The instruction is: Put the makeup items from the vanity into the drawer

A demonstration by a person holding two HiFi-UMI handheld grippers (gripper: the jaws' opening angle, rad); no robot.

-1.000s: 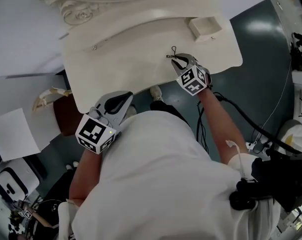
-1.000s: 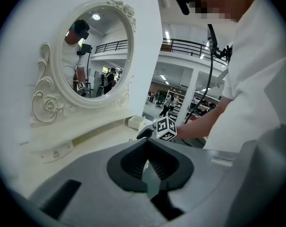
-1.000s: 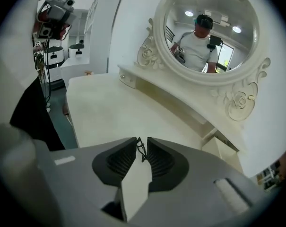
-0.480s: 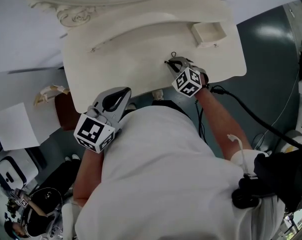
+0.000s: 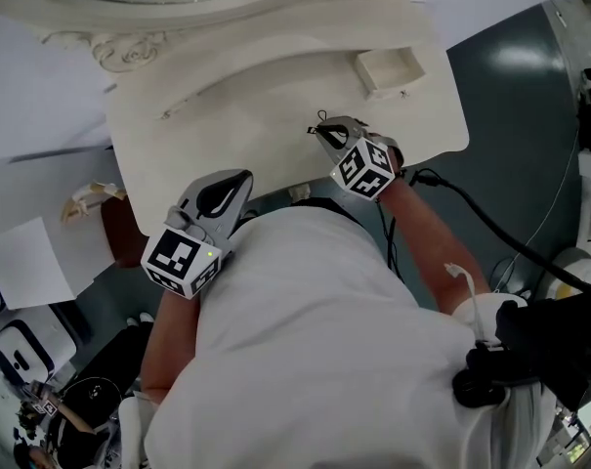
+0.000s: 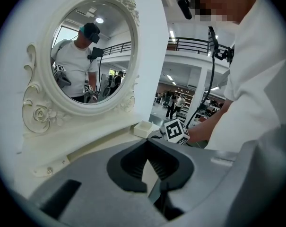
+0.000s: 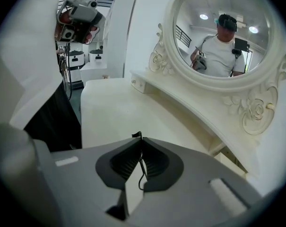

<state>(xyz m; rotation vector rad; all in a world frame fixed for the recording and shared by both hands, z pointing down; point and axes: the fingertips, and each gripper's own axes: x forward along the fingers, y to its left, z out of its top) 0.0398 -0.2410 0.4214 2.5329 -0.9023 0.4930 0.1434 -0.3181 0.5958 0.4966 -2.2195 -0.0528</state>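
My right gripper (image 5: 321, 130) is over the white vanity top (image 5: 227, 115), toward its right front. It is shut on a thin black wire item (image 5: 319, 118), whose looped end pokes out past the tips. In the right gripper view the wire (image 7: 142, 167) runs down between the closed pads of that gripper (image 7: 141, 139). A small open drawer (image 5: 385, 69) sits at the vanity's back right, beyond the right gripper. My left gripper (image 5: 238, 179) hangs at the vanity's front edge, shut with nothing in it (image 6: 146, 143). No other makeup items show on the top.
An oval mirror (image 6: 93, 56) in a carved white frame stands at the back of the vanity. A black cable (image 5: 490, 233) trails from the right gripper over the dark floor. To the left on the floor are a white sheet (image 5: 26, 262) and a brown object (image 5: 119, 231).
The head view has shifted. My left gripper has come a little forward to the vanity's front edge. The right gripper still holds the wire item at about the same spot.
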